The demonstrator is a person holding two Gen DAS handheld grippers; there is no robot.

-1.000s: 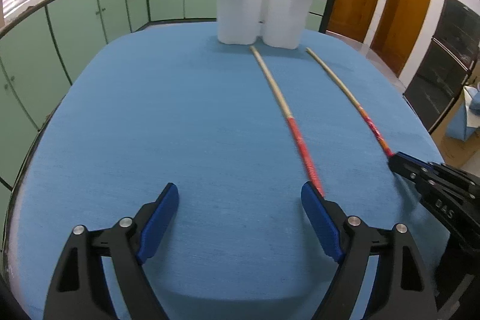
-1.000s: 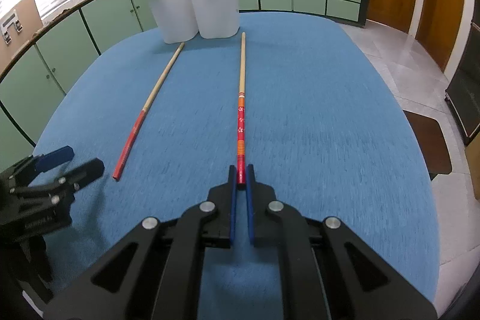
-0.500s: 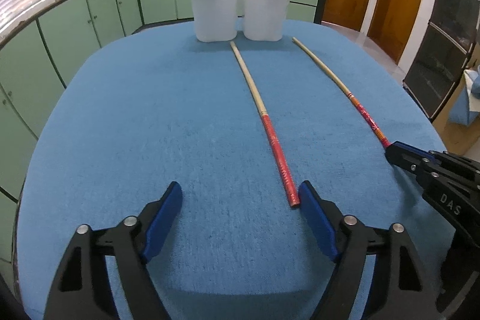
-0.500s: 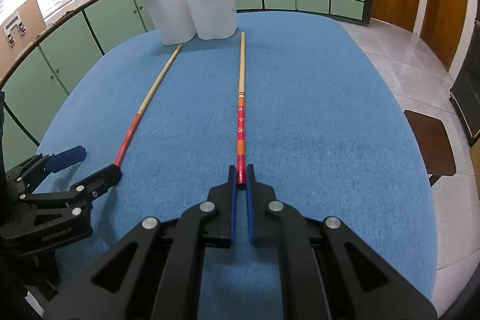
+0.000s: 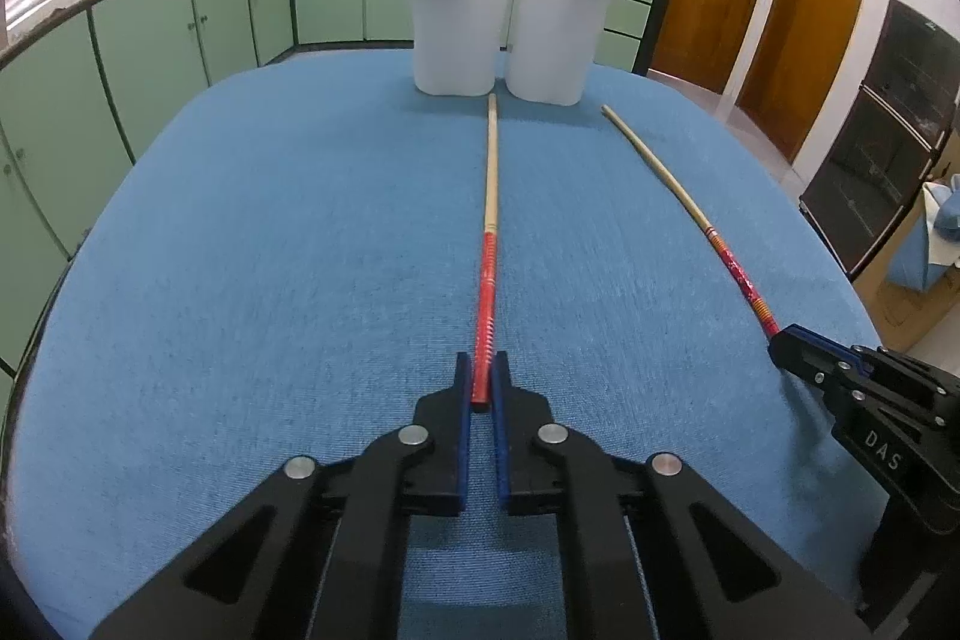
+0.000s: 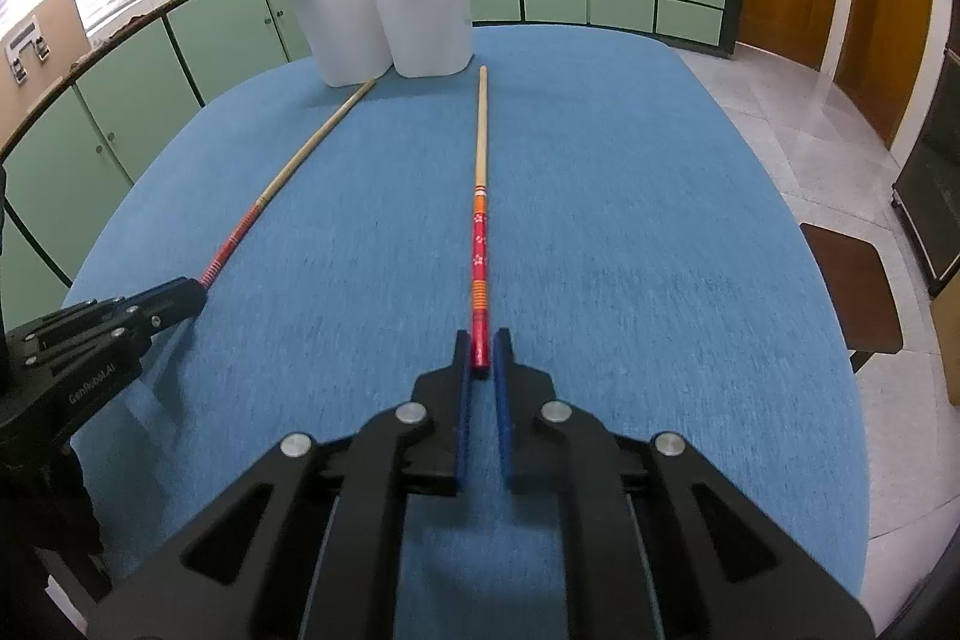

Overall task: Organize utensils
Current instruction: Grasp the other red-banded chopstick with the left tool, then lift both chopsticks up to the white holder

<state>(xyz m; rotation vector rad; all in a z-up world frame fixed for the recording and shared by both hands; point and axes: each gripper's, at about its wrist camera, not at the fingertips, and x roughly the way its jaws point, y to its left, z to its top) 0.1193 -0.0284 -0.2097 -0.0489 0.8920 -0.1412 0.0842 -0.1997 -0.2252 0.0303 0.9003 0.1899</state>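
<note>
Left tongs (image 5: 480,382) now closed on striped chopstick (image 5: 489,244); table edge (image 5: 36,340) far.

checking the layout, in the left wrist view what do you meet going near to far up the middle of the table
left gripper fingers → red end of the striped chopstick → its bare wooden tip → the two white holders, utensils standing in them

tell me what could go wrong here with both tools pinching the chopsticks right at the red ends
Each tool grips only the very end: the left tool on the striped chopstick, the right tool on the flowered chopstick. The long free lengths may pivot or slip on lifting. Both tips lie close to the white holder, so a swing could knock it. The holder already has utensils that could block insertion.
</note>
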